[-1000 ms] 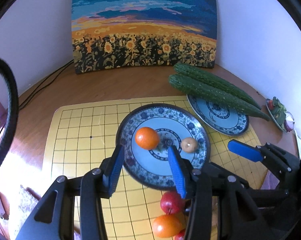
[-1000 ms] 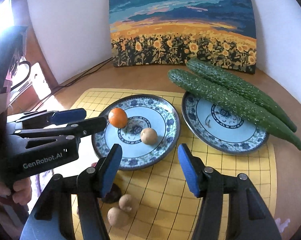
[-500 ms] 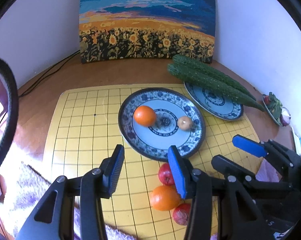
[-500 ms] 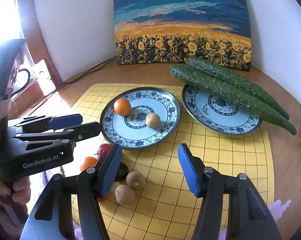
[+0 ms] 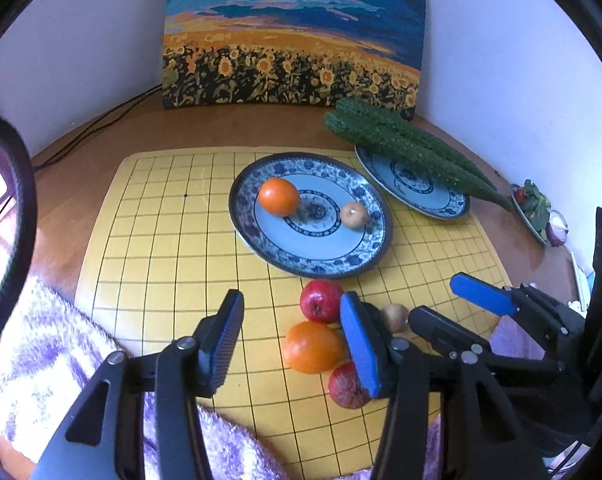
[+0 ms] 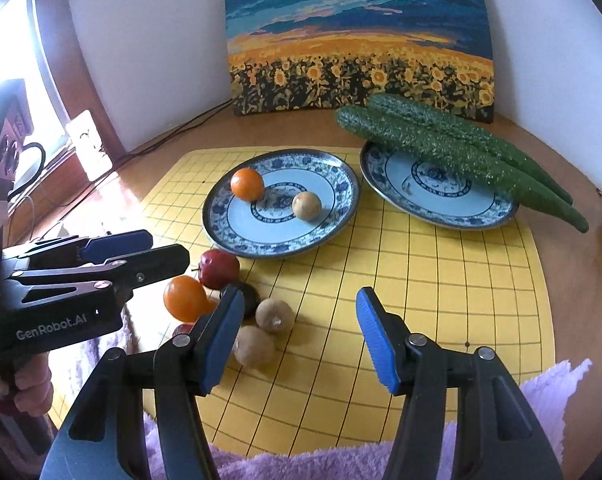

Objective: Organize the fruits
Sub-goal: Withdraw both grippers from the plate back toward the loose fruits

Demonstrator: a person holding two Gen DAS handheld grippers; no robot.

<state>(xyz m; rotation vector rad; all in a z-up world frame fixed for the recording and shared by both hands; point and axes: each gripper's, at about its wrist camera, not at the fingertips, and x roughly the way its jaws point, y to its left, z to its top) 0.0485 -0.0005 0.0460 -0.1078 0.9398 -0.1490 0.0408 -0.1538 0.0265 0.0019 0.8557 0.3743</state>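
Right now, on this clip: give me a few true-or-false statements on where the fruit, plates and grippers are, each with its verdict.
1. The left plate holds an orange and a small brown fruit. True.
2. The two cucumbers lie flat on the yellow mat. False: they rest across the right plate.
3. The right gripper is shut on a fruit. False: it is open and holds nothing.
4. A red apple sits on the mat just in front of the left plate. True.

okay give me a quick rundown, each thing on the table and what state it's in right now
Left claw: empty, jaws opening.
Right claw: open, empty.
Left plate: holds an orange and a brown fruit.
Right plate: two cucumbers across its rim.
Loose fruits: clustered on the mat, unplated.
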